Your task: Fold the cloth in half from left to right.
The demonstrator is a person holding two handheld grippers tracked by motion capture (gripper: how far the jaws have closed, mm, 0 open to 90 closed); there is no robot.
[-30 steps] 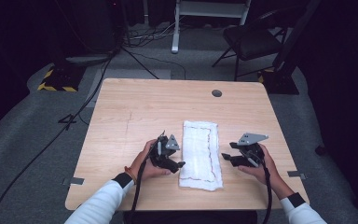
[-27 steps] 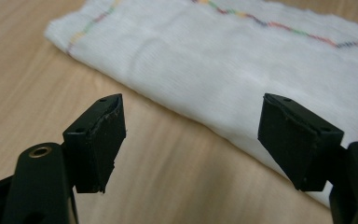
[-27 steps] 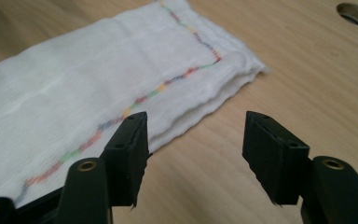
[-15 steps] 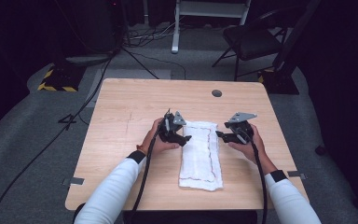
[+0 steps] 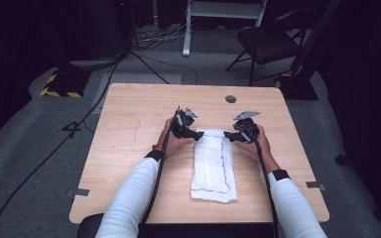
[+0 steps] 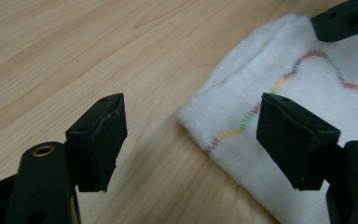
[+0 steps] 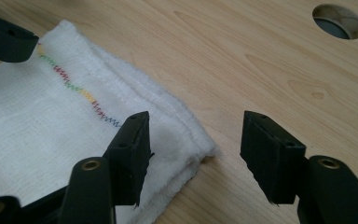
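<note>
A white folded towel with a multicoloured stitched line lies lengthwise on the wooden table. My left gripper is open at the towel's far left corner, jaws straddling that corner low over the wood. My right gripper is open at the far right corner, one jaw over the cloth and the other over bare wood. The towel spreads away to the left in the right gripper view. Neither gripper holds anything.
A round cable hole sits in the table beyond the grippers, also seen as the hole at upper right. A black chair and cables lie on the floor beyond the table.
Both grippers have moved away from me along the towel's sides, from its near half up to its far corners. The towel lies as before.
</note>
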